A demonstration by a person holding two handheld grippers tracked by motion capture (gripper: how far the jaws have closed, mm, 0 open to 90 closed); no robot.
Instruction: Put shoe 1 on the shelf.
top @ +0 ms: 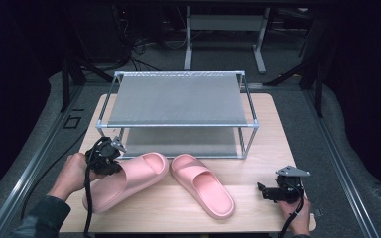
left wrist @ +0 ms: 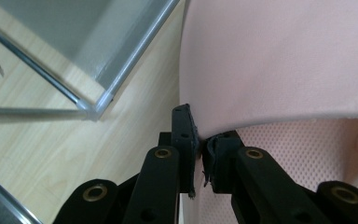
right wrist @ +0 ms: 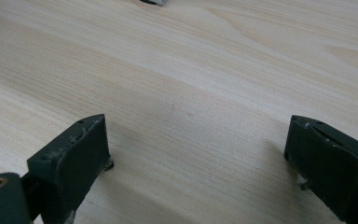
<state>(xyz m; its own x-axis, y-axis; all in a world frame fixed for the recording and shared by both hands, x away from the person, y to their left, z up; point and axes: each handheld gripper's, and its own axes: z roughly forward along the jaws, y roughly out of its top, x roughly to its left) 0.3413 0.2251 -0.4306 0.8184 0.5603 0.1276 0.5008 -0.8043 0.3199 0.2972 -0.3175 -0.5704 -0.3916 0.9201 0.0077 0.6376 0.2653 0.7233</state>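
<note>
High view: left claw [top: 110, 157] clamped on pink foam slide sandal's [top: 129, 179] edge, heel tilted off pale wooden worktop [top: 258, 208]. Right claw [top: 273, 191] open, idle. Next, probably: onto grey two-tier metal-framed shoe rack [top: 178, 101].

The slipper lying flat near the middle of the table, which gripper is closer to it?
Right. The right gripper sits just beyond that flat slipper's toe end; the left gripper is farther, clamped on the other slipper.

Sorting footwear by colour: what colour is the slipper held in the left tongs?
Pale pink; the slipper in the left tongs shows best in the high view.
</note>
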